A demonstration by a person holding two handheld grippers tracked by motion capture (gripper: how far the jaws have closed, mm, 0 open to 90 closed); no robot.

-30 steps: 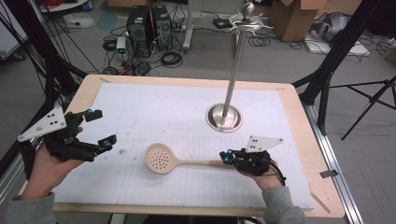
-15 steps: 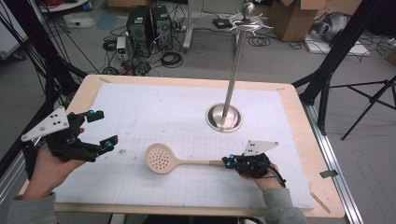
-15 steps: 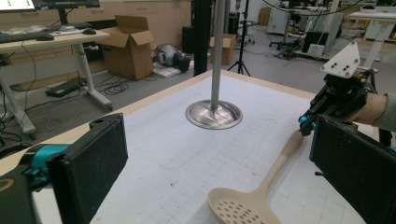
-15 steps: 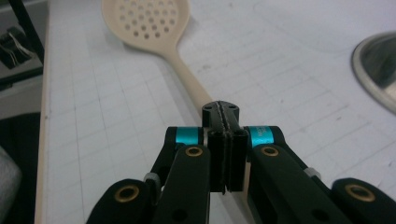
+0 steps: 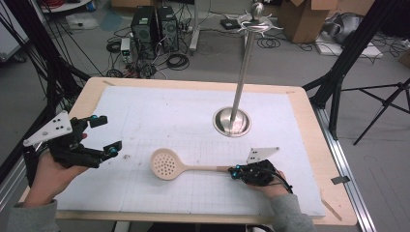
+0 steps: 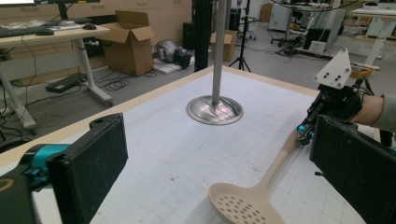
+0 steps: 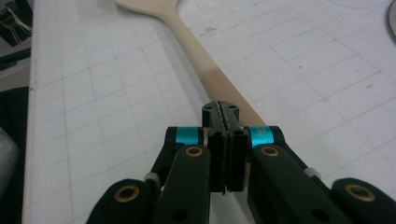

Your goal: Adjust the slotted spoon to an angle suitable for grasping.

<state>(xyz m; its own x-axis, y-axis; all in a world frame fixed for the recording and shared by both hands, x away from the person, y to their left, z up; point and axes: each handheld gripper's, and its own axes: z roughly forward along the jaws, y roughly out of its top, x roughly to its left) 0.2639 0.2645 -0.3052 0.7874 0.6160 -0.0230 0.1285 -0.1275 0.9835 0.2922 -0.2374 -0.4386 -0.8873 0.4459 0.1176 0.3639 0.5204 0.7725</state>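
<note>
A beige slotted spoon lies flat on the white grid mat, bowl to the left and handle running right. My right gripper is shut, jaws pressed together, low over the handle's right end; in the right gripper view the gripper sits on top of the spoon's handle, which passes beneath it, and I cannot tell if they touch. My left gripper hovers open and empty at the mat's left side. In the left gripper view the left gripper frames the spoon and the right gripper.
A tall metal stand with a round base and hooked top rises from the mat's right centre. The wooden table's edge borders the mat. Black tripod legs, cables, computers and cardboard boxes stand on the floor beyond.
My right gripper has sunk toward the handle's end, still shut. The spoon and my left gripper have stayed where they were.
</note>
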